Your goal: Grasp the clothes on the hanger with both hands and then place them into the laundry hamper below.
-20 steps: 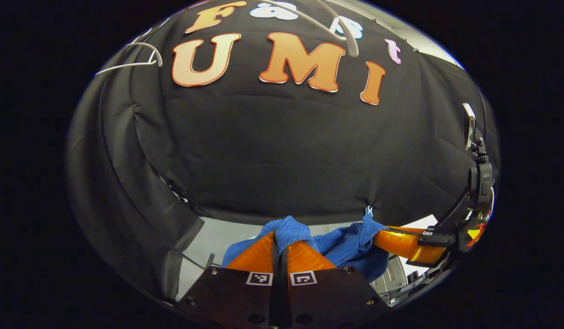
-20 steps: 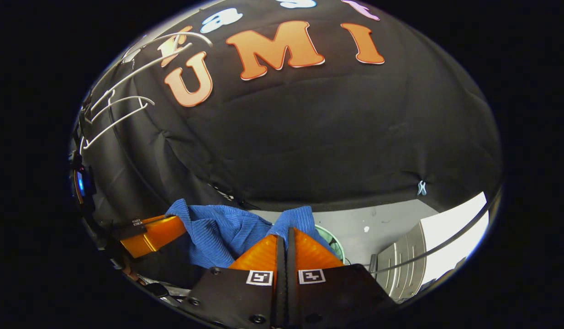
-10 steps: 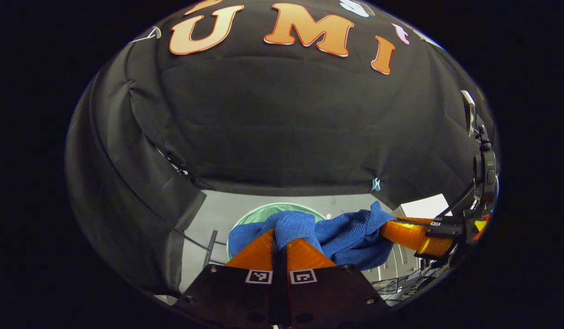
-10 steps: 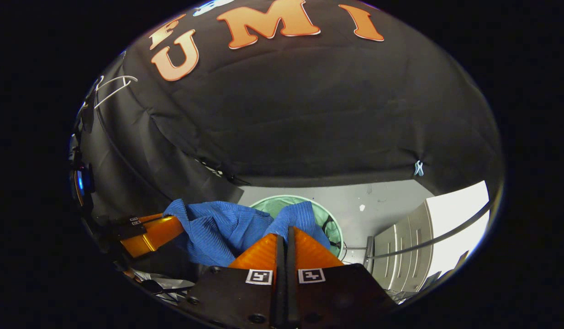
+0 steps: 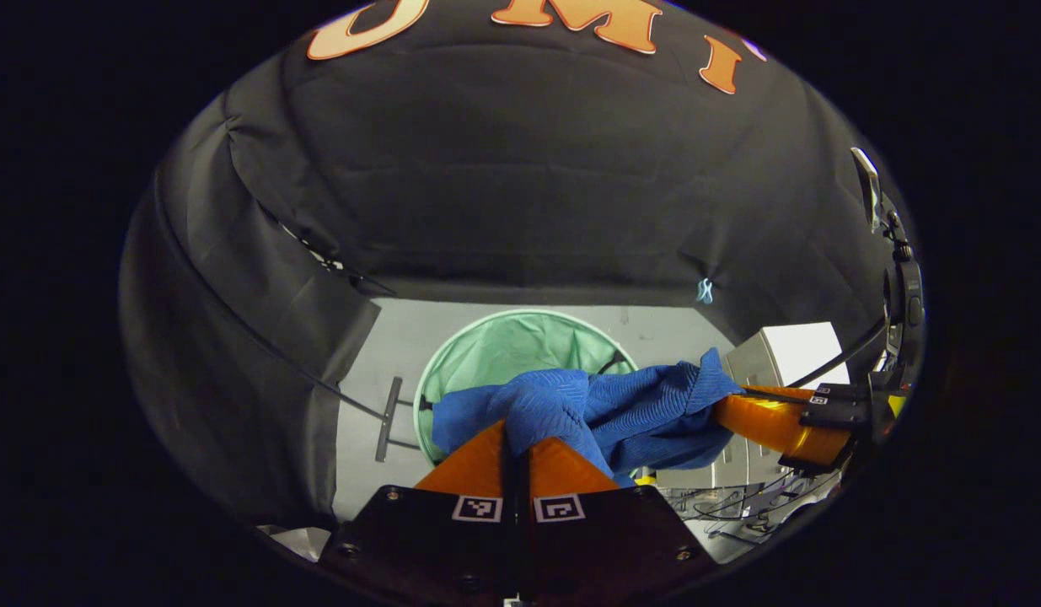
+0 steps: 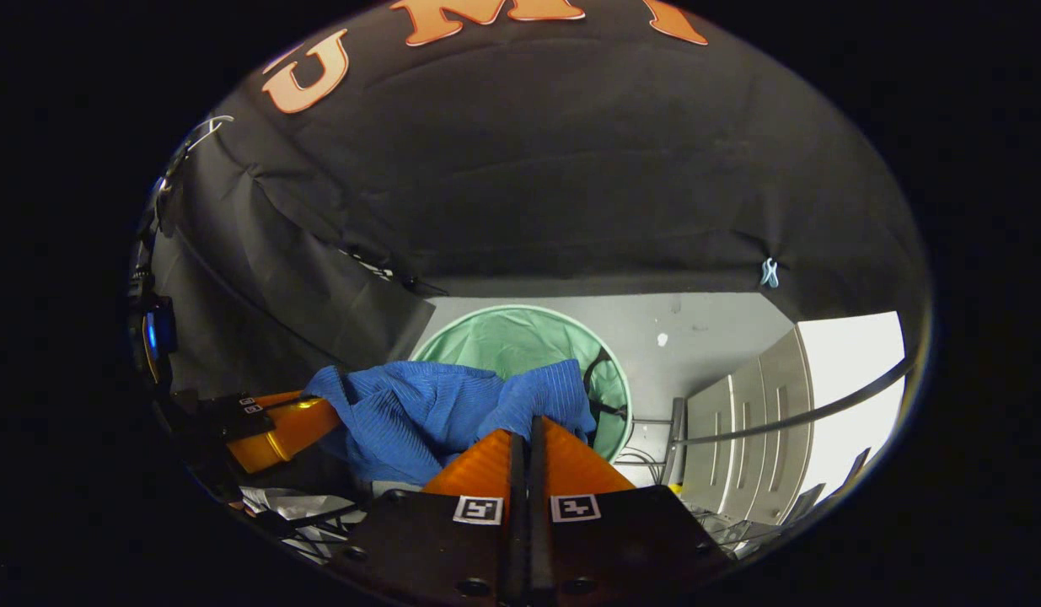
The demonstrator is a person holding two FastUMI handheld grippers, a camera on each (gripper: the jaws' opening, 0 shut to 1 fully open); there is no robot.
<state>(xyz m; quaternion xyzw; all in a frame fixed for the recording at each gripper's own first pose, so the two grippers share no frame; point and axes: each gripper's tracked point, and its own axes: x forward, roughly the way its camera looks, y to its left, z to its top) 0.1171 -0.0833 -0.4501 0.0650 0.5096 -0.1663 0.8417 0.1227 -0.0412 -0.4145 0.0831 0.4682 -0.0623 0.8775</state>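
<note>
A blue ribbed garment [image 5: 604,409] hangs stretched between both grippers, above the floor. My left gripper [image 5: 514,428] is shut on one bunched end of it. In the right gripper view the same blue garment [image 6: 436,409] runs from my right gripper [image 6: 530,424], shut on its other end, across to the left gripper [image 6: 305,413]. The right gripper [image 5: 735,405] also shows at the right of the left gripper view, pinching the cloth. Below and beyond the garment stands a round pale green laundry hamper [image 5: 520,346], open at the top, also seen as the hamper [image 6: 520,337] in the right gripper view.
Black cloth walls enclose the booth on the far and left sides. A grey cabinet [image 6: 756,430] with a white top stands right of the hamper. A metal rack foot [image 5: 387,417] rests on the grey floor left of the hamper. Cables and papers [image 6: 292,510] lie near.
Both grippers have come down with the blue garment. The white hangers have slid out of view at the top, and the green hamper has come fully into view beneath the cloth.
</note>
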